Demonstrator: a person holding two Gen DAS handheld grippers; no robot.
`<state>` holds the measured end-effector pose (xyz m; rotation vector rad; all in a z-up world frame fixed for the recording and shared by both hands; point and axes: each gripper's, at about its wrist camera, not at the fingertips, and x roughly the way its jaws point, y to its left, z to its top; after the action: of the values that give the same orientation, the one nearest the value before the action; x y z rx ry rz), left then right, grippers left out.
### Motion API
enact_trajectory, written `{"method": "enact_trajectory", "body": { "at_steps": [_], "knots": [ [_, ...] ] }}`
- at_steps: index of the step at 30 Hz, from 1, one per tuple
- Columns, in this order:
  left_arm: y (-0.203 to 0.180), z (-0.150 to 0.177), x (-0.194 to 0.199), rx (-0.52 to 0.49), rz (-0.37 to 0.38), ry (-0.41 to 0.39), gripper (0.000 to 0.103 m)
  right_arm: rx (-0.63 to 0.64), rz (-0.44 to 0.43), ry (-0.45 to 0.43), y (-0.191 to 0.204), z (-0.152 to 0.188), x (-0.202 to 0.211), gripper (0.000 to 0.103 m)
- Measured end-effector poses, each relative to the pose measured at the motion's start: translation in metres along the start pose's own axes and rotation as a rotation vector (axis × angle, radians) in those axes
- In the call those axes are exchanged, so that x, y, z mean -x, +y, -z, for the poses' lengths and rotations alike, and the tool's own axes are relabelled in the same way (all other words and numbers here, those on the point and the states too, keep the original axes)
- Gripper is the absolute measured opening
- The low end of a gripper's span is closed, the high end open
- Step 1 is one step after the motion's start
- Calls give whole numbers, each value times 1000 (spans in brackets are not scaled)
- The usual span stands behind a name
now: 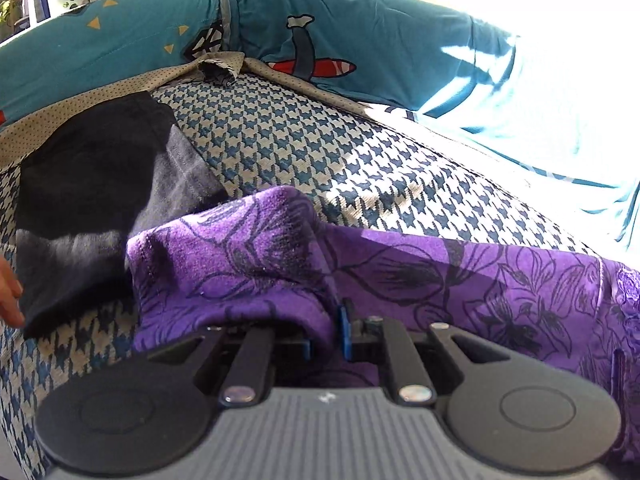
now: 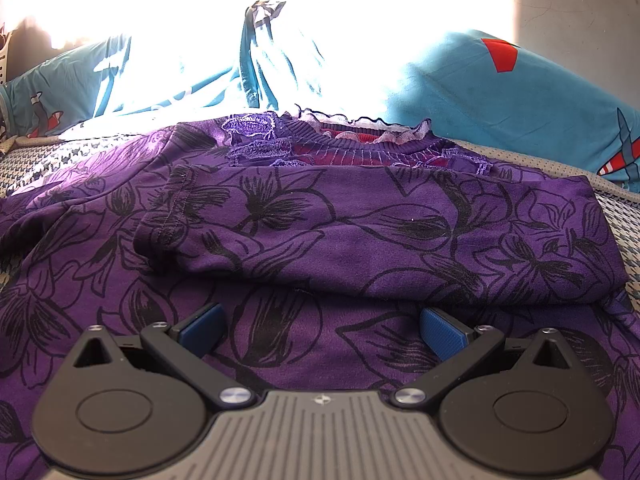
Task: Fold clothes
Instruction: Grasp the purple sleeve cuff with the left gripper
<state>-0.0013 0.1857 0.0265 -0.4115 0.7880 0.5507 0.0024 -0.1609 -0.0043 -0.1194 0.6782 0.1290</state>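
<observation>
Blue pads of the left gripper (image 1: 327, 336) sit pressed together on a bunched fold of the purple top (image 1: 248, 256), pinching the cloth so that it humps up just ahead of the jaws. Over the same top, the right gripper (image 2: 320, 330) hovers with its jaws spread wide and nothing between them — bare floral fabric lies under the gap.

Everything can be placed from the top, which lies flat on the houndstooth mat (image 1: 320, 148). Its ruffled neckline (image 2: 360, 136) is at the far side from the right gripper. One sleeve (image 2: 360, 232) is already laid across the body, its cuff pointing left. Beside the top's left edge rests a dark garment (image 1: 92, 200), black and grey, seemingly folded; a bare hand (image 1: 10, 292) touches its near corner. Beyond the top, teal bedding (image 1: 360, 32) runs along the mat's far edge.

As a judgement, the fold is partly done: one sleeve is in, the side in the left gripper is the step in hand, and the lengthwise folds remain.
</observation>
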Motion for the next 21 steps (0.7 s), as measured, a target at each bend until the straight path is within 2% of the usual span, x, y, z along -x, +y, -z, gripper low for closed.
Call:
{"method": "enact_trajectory", "body": {
  "at_steps": [8,21],
  "knots": [
    [-13,8,-3,-34,17,24,12,0,0,0,0,0,0,103],
    [-28,12,-3,-109,2,-8,13,-1,0,0,0,-1,1,103]
  ]
}}
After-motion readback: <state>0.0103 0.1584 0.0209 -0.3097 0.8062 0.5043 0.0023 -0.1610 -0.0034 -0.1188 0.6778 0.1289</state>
